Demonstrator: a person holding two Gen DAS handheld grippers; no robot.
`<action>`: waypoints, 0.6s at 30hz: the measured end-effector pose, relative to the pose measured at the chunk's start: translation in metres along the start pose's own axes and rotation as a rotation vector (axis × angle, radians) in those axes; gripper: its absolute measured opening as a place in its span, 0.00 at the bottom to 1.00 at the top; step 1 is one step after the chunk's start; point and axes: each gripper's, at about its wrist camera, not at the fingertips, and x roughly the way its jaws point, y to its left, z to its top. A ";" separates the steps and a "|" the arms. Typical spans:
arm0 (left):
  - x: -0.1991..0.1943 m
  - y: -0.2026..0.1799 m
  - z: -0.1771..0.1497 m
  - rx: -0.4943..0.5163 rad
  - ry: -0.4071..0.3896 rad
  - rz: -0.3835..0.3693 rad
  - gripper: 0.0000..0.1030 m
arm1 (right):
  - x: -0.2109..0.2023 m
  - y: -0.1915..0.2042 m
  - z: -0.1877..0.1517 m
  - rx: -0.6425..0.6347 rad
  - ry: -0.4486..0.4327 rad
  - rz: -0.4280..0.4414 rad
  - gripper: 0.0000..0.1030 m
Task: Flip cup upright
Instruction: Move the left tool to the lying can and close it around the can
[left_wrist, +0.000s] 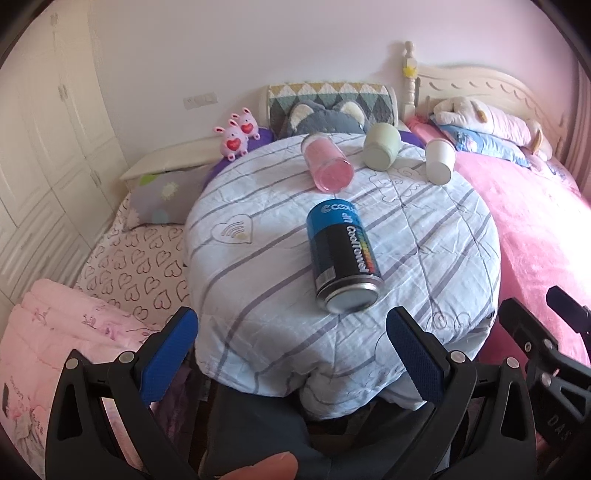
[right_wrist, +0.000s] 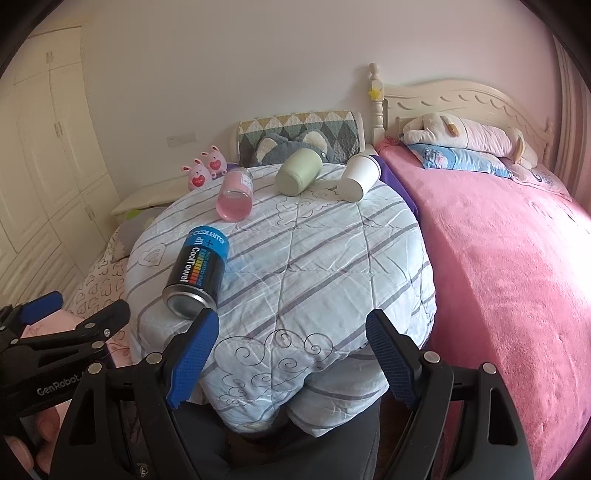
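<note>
Soft, even daylight, bright on the wall (left_wrist: 295, 44), shadows faint. Strong fisheye bend and dark vignette at corners. Centre sharp, edges slightly blurred.

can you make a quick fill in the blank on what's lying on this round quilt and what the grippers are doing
1. All four containers on the quilt lie on their ____.
2. The one nearest the grippers is the ____ can.
3. Between the pink jar and the white cup lies the ____ cup.
4. The left gripper and right gripper are both ____ and hold nothing.

Missing words: sides; blue; green; open
</note>
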 end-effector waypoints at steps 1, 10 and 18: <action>0.006 -0.002 0.004 0.000 0.007 -0.006 1.00 | 0.002 -0.001 0.001 0.000 0.001 -0.002 0.81; 0.064 -0.014 0.037 -0.040 0.117 -0.058 1.00 | 0.042 -0.017 0.022 -0.003 0.031 -0.014 0.81; 0.103 -0.023 0.050 -0.075 0.209 -0.083 1.00 | 0.078 -0.025 0.034 0.013 0.076 0.001 0.81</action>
